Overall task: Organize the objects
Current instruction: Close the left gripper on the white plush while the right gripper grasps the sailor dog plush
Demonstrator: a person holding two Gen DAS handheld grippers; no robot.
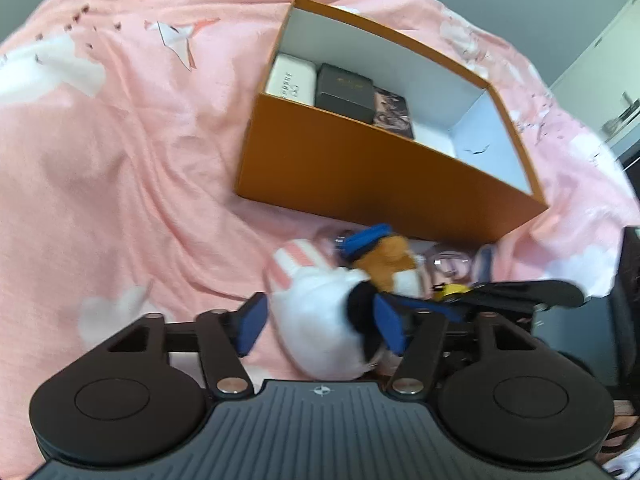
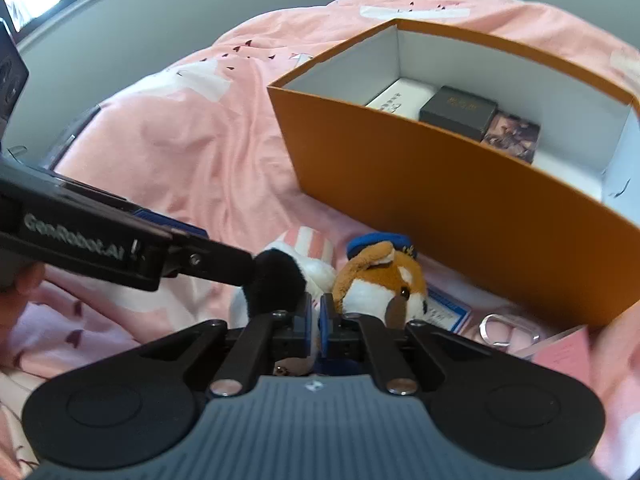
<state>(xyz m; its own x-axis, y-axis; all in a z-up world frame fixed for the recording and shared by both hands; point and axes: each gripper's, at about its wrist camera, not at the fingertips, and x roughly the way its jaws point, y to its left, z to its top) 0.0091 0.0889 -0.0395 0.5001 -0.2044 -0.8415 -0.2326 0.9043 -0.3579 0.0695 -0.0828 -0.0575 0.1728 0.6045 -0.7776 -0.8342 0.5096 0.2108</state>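
Observation:
My left gripper [image 1: 320, 326] stands open around a white plush toy [image 1: 316, 300] with a black ear and a pink-striped part; its left pad is clear of the fur. A fox plush [image 1: 392, 256] in a blue cap leans against that toy. Seen from the right wrist, my right gripper [image 2: 317, 320] is shut, with a thin pale fold of the white plush toy [image 2: 320, 274] pinched between its pads, right beside the fox plush [image 2: 384, 280]. One left-gripper finger [image 2: 216, 262] touches the black ear. Behind the toys stands an open orange box [image 1: 380, 168] [image 2: 440, 200].
Inside the box lie a white case [image 1: 290, 80], a black box [image 1: 344, 92] and a patterned box [image 1: 394, 116]. A metal ring [image 2: 496, 332], a blue-edged card [image 2: 448, 308] and a pink card [image 2: 564, 356] lie by the box. Rumpled pink bedding [image 1: 120, 160] covers everything.

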